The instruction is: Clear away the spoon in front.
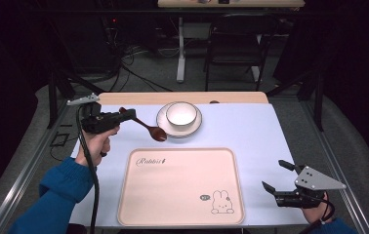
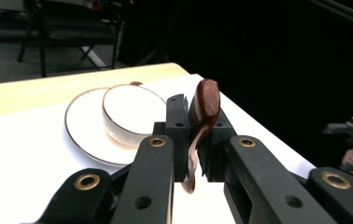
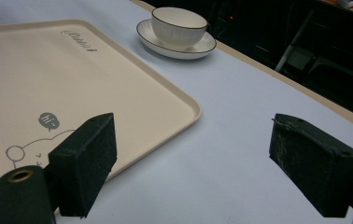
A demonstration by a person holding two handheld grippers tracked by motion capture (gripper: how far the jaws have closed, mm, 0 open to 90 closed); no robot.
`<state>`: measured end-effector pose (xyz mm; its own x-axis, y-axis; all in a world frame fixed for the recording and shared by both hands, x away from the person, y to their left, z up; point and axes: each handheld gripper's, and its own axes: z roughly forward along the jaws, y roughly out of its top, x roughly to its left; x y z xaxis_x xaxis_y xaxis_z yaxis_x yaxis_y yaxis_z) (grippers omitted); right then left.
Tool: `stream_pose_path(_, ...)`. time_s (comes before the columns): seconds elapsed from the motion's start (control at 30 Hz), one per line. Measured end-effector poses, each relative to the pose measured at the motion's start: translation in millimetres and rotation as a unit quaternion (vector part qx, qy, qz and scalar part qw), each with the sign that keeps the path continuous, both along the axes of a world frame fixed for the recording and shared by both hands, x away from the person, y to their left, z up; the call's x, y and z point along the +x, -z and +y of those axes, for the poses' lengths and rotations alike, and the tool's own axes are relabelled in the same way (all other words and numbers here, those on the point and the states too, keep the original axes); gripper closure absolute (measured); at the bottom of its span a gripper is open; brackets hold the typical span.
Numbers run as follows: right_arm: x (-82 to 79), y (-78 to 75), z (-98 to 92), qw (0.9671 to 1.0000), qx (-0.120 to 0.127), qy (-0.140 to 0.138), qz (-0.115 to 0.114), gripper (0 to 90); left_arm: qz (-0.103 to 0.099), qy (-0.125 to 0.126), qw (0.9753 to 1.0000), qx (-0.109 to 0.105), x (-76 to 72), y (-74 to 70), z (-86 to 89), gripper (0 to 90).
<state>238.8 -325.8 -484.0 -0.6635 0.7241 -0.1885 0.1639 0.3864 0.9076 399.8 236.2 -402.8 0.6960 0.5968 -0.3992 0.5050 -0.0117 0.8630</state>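
Near the table's front edge lies the tray (image 1: 182,187), bare, so nothing seems placed yet. Far of it, the bowl (image 1: 181,115) sits on its saucer (image 1: 196,127). Left gripper (image 1: 126,116) clamps the spoon (image 1: 149,129), lifted beside the saucer. Right gripper (image 1: 275,176) waits wide, holding nothing.

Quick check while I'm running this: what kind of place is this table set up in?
Probably a lab or recording workspace, not a dining room: a metal frame edges the table, cables trail over the carpet behind, and a desk and black chair stand beyond.
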Motion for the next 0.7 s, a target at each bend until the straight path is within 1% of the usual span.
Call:
stream_pose_path(0.17, -0.1, -0.1, 0.0, 1.0, 0.0, 0.0, -0.001, 14.1, 0.009, 0.015, 0.9998, 0.005, -6.5, 0.2, 3.8, 83.9)
stream_pose_path(0.3, -0.2, -0.1, 0.0, 1.0, 0.001, 0.0, -0.001, 14.1, 0.022, 0.033, 0.9992, 0.008, -10.5, 2.9, 7.5, 83.9)
stream_pose_path(0.33, -0.2, -0.1, 0.0, 1.0, 0.001, 0.0, -0.001, 14.1, 0.022, 0.033, 0.9992, 0.008, -10.5, 2.9, 7.5, 83.9)
stream_pose_path(0.37, -0.2, -0.1, 0.1, 1.0, 0.001, 0.0, -0.001, 14.1, 0.026, 0.038, 0.9988, 0.014, -11.9, 3.4, 9.0, 83.9)
stream_pose_path(0.4, -0.2, -0.1, 0.1, 1.0, 0.001, 0.0, -0.001, 14.1, 0.026, 0.038, 0.9988, 0.014, -11.9, 3.4, 9.0, 83.9)
stream_pose_path(0.53, -0.1, -0.2, 0.1, 1.0, -0.001, -0.001, -0.001, 14.1, 0.036, 0.049, 0.998, 0.019, -14.3, 6.1, 11.6, 83.9)
stream_pose_path(0.57, -0.1, -0.2, 0.1, 1.0, 0.0, -0.001, -0.001, 14.1, 0.041, 0.054, 0.9974, 0.024, -15.2, 7.6, 12.0, 83.9)
stream_pose_path(0.6, -0.1, -0.2, 0.1, 1.0, 0.0, -0.001, -0.001, 14.1, 0.041, 0.054, 0.9974, 0.024, -15.2, 7.6, 12.0, 83.9)
stream_pose_path(0.63, -0.1, -0.1, 0.2, 1.0, -0.001, -0.001, 0.0, 14.1, 0.044, 0.061, 0.9968, 0.028, -15.8, 9.2, 12.4, 83.9)
stream_pose_path(0.67, -0.1, -0.1, 0.2, 1.0, -0.001, -0.001, 0.0, 14.1, 0.044, 0.061, 0.9968, 0.028, -15.8, 9.2, 12.4, 83.9)
stream_pose_path(0.7, -0.1, -0.2, 0.2, 1.0, -0.001, -0.001, 0.0, 14.1, 0.048, 0.065, 0.9962, 0.03, -16.7, 9.9, 12.8, 83.9)
